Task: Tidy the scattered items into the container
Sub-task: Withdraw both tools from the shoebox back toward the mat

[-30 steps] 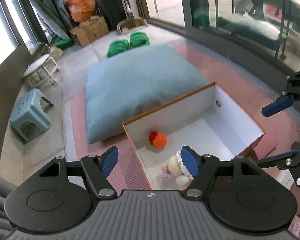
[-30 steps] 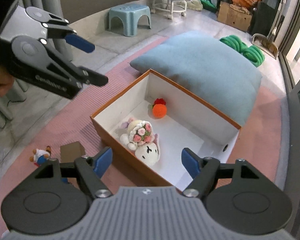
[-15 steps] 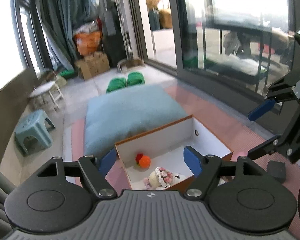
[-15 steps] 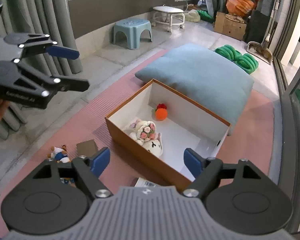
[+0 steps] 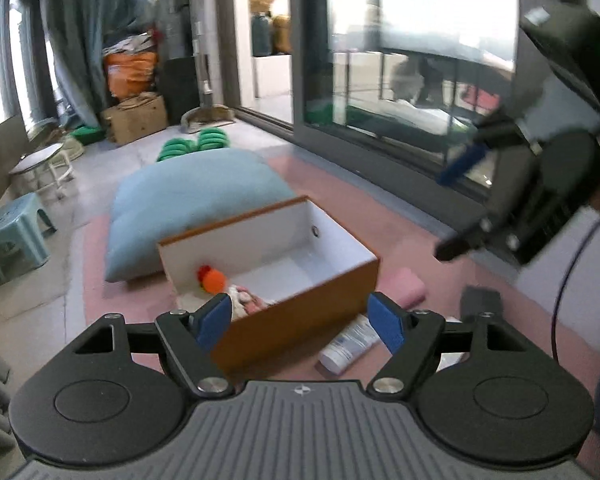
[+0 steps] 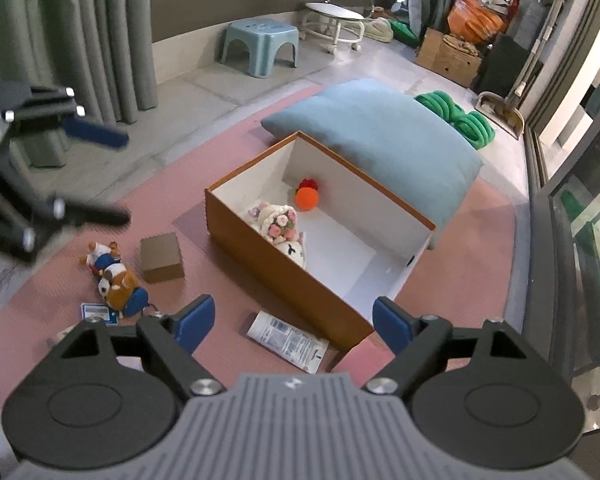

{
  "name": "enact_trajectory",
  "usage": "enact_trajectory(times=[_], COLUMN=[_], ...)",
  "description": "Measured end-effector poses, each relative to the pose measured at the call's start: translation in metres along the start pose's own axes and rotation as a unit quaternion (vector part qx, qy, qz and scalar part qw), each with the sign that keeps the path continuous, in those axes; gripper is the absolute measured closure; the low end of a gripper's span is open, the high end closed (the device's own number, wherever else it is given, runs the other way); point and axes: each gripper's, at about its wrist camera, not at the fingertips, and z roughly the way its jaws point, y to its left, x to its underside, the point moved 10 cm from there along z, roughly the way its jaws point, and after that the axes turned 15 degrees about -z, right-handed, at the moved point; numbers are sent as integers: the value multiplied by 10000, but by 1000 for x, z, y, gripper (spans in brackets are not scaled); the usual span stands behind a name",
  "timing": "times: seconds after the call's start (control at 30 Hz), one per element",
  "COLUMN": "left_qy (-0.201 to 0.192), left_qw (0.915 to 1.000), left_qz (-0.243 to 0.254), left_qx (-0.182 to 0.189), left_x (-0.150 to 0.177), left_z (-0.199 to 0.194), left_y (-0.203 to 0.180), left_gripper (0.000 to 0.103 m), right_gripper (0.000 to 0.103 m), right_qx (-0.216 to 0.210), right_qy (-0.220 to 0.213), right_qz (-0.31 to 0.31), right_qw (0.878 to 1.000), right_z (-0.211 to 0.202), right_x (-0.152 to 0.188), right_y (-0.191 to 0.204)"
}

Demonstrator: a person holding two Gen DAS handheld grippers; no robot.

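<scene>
An orange-brown box [image 6: 284, 268] with a white inside stands on the pink mat. In it lie an orange ball [image 6: 307, 199] and a white flowered plush [image 6: 280, 228]. A white tube [image 6: 288, 340] lies by its near wall, below my right gripper [image 6: 294, 322], whose jaws are opening with nothing between them. A brown block [image 6: 162, 256] and two small plush toys [image 6: 116, 280] lie left of the box. My left gripper [image 5: 300, 318] is open and empty, in front of the box [image 5: 300, 304] and the tube [image 5: 348, 348]. Each gripper shows at the edge of the other's view.
A big blue cushion [image 6: 380, 140] lies against the box's far side. Green slippers [image 6: 456, 116], a blue stool [image 6: 260, 44] and cardboard boxes stand further back. A pink pad [image 5: 408, 288] and a dark block [image 5: 480, 300] lie right of the box. Glass doors run along the right.
Both grippers have drawn back from over the box and opened wider. The tube, brown block and small plush toys on the mat have come into view.
</scene>
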Motion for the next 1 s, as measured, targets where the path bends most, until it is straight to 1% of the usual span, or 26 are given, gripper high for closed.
enact_trajectory(times=[0.07,0.17,0.27,0.3,0.43,0.53,0.6,0.77,0.87,0.93,1.0], left_qy=[-57,-134,-158,-147,-195,-256,-319,-285,-298,-327,-314], left_qw=[9999,9999,9996,9996,9991,9969,9946,9890,9848,9829,9823], left_qz=[16,2,-118,-163,-358,-676,-872,-1361,-1569,-1631,-1634], left_qx=[84,96,204,182,-147,-322,-453,-505,-676,-789,-855], left_x=[8,18,24,26,33,37,42,58,71,82,93], left_z=[-3,-8,-12,-14,-23,-32,-39,-55,-61,-64,-66], left_y=[-6,-8,-6,-4,17,39,54,81,90,92,91], left_gripper=[15,15,14,14,14,14,14,14,14,9,9], right_gripper=[15,15,15,15,15,15,12,11,8,8,8], right_qx=[-26,-53,-101,-115,-139,-163,-163,-57,103,276,442], right_qy=[0,-5,-13,-17,-36,-73,-131,-261,-377,-470,-547], right_qz=[-26,-59,-45,-38,9,91,136,205,283,343,362], right_qw=[10000,10000,9999,9999,9999,9998,9997,9994,9988,9979,9969], right_z=[-1,-2,-3,-3,-5,-8,-11,-17,-22,-27,-30], right_x=[1,3,4,6,13,20,27,44,54,61,68], right_y=[5,10,16,17,23,27,30,37,38,38,39])
